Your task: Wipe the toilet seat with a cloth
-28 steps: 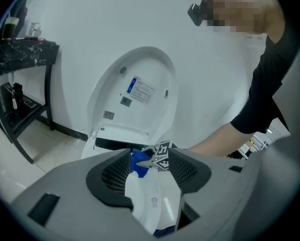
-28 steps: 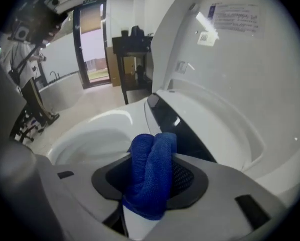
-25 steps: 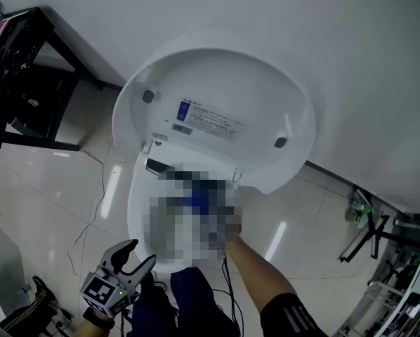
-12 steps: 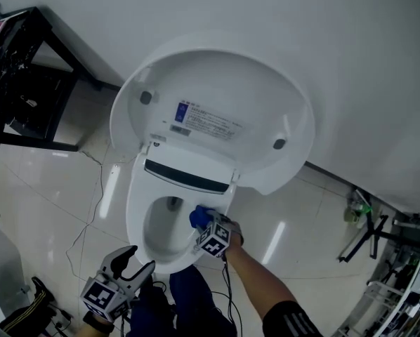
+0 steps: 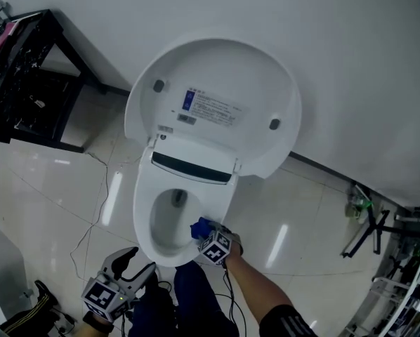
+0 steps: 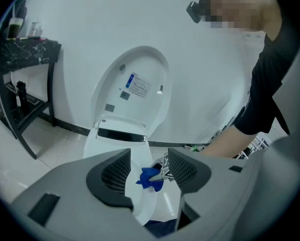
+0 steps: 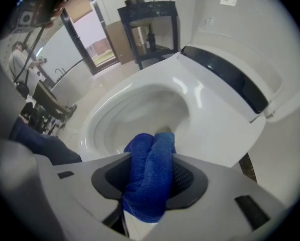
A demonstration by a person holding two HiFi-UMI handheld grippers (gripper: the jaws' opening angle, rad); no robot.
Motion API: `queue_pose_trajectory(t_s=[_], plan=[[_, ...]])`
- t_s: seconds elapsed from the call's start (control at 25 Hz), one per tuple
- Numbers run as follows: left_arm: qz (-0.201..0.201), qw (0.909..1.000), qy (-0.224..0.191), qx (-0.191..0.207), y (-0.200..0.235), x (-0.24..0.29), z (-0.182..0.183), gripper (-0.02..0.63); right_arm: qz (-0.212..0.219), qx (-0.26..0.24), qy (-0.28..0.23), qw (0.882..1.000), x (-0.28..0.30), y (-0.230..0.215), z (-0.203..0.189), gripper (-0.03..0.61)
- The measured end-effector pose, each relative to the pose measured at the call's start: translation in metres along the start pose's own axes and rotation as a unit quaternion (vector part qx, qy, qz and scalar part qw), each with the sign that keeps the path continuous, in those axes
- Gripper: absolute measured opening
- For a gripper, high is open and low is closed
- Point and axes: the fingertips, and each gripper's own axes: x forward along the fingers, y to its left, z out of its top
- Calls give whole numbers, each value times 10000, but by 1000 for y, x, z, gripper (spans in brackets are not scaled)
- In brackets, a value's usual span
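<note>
The left gripper [image 5: 140, 258] hangs low beside the bowl, fingers spread and empty, clear of the wiping path. With the round white lid [image 5: 217, 97] raised, the white oval toilet seat [image 5: 144, 209] is exposed. The right gripper [image 5: 204, 233] has its fingers pinching the folded blue microfibre cloth [image 7: 150, 182], which sits at the seat's front right edge.
</note>
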Motion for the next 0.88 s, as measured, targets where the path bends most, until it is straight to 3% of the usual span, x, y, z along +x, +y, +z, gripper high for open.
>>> queue_pose_trajectory(t_s=[0.24, 0.48, 0.68, 0.88], plan=[[42, 9992, -314, 233, -9, -48, 15, 241, -518, 815, -916, 9911, -81, -21, 31, 199], [-182, 9957, -793, 444, -43, -110, 43, 241, -1054, 1169, -1964, 9678, -223, 3, 76, 199], [-646, 9858, -1111, 1083, -79, -171, 48, 241, -1425, 1436, -2980, 9329, -329, 74, 109, 199], [-1002, 9772, -1273, 1372, -125, -249, 36, 241, -1341, 1794, -3774, 8986, -410, 183, 126, 199]])
